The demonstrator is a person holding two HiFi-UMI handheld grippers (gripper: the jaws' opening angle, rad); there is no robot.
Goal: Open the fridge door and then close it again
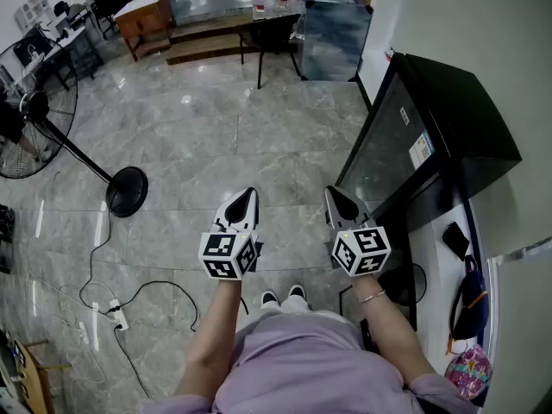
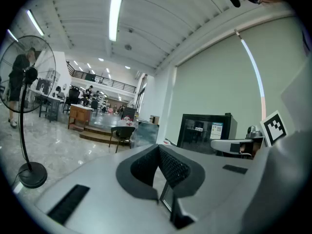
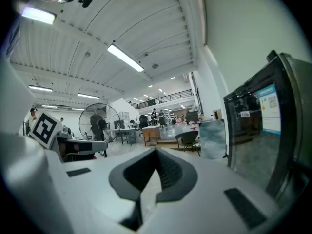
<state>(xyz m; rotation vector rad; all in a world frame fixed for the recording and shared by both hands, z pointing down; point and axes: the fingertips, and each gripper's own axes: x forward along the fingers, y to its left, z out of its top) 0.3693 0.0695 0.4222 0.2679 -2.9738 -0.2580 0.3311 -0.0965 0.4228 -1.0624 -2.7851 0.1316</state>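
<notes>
A small black fridge (image 1: 435, 136) with a glass door (image 1: 388, 141) stands by the right wall, its door closed. The same fridge (image 2: 204, 129) shows ahead and to the right in the left gripper view, and the fridge (image 3: 265, 130) fills the right side of the right gripper view. My left gripper (image 1: 247, 197) is shut and empty, held over the floor left of the fridge. My right gripper (image 1: 335, 198) is also shut and empty, close to the door's near corner but apart from it. Both point roughly level.
A standing fan (image 1: 52, 136) with a round base (image 1: 127, 190) is on the left, its cable and a power strip (image 1: 119, 316) trailing on the floor. A dark table (image 1: 276, 24) and wooden desk (image 1: 145, 15) stand far ahead. A white shelf (image 1: 453, 274) with bags sits beside the fridge.
</notes>
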